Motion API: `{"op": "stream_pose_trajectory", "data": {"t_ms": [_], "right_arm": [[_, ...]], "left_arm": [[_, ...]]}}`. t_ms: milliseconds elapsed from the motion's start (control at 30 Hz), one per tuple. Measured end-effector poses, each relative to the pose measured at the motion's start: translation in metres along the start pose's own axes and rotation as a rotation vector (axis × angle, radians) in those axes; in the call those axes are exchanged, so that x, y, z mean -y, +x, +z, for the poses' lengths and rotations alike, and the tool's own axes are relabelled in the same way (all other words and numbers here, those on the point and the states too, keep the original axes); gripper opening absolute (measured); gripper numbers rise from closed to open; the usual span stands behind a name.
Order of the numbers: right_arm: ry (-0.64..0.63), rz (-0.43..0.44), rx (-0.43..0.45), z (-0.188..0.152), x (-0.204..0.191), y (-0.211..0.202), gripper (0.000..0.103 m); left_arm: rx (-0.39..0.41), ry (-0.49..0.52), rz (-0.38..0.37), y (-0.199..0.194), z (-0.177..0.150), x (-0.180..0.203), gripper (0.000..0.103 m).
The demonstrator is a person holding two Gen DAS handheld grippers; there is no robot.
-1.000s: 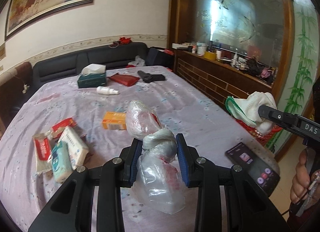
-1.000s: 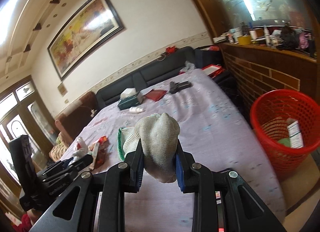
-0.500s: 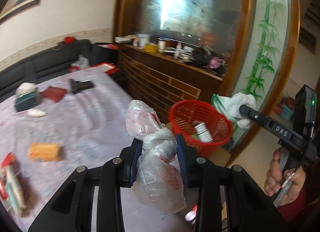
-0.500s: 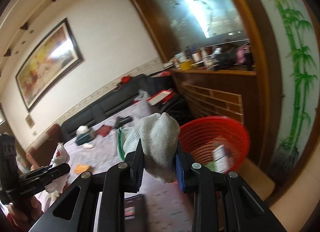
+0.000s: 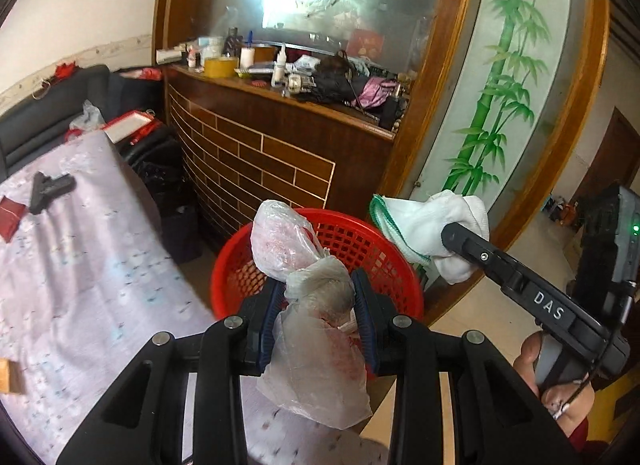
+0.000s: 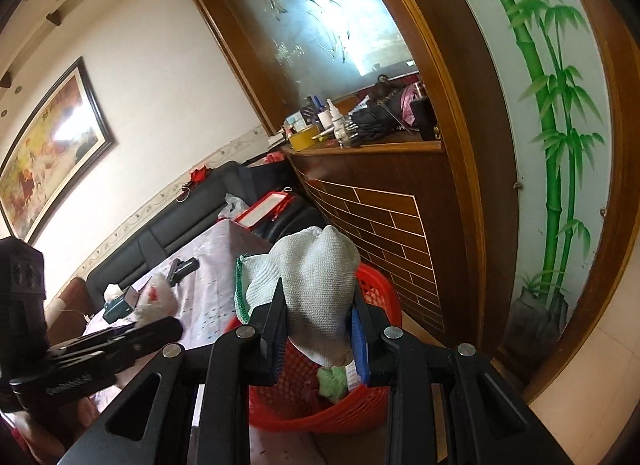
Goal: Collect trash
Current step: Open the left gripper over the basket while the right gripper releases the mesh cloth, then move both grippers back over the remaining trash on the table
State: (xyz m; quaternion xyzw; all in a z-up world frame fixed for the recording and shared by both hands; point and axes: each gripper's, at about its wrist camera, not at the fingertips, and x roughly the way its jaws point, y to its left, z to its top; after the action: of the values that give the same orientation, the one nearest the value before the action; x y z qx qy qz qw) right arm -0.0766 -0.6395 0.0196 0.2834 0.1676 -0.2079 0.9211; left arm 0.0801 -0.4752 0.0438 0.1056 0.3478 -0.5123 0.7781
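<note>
Both grippers now nearer red basket [image 5: 404,265]. Left gripper [image 5: 316,321] clamps plastic bag [image 5: 312,305], upright; right gripper [image 6: 320,329] clamps white glove [image 6: 312,285], upright.

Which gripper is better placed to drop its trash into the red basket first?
Right. The right gripper holds the white glove directly above the red basket; the left gripper's plastic bag hangs nearer the rim.

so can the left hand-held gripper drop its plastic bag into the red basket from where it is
Probably yes. The left hand-held gripper holds the plastic bag right in front of the red basket, whose open top has nothing over it; the white cloth hangs off to the side.
</note>
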Motion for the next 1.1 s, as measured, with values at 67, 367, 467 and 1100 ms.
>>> {"op": "stream_pose_trajectory", "data": {"t_ms": [67,367,467,1100], "right_arm": [[0.001,0.001,-0.011,0.003,0.003,0.009,0.029],[-0.024,0.002,-0.029,0.002,0.001,0.028,0.058],[-0.025,0.012,-0.021,-0.001,-0.001,0.016,0.059],[-0.176,0.175,-0.045,-0.046,-0.096,-0.041,0.059]], "left_arm": [[-0.012,-0.008,-0.002,0.012,0.002,-0.001,0.042],[-0.002,-0.051,0.021,0.009,0.000,-0.016,0.056],[0.011,-0.064,0.034,-0.006,-0.006,-0.023,0.058],[0.060,-0.134,0.176,-0.126,-0.087,-0.072,0.069]]}}
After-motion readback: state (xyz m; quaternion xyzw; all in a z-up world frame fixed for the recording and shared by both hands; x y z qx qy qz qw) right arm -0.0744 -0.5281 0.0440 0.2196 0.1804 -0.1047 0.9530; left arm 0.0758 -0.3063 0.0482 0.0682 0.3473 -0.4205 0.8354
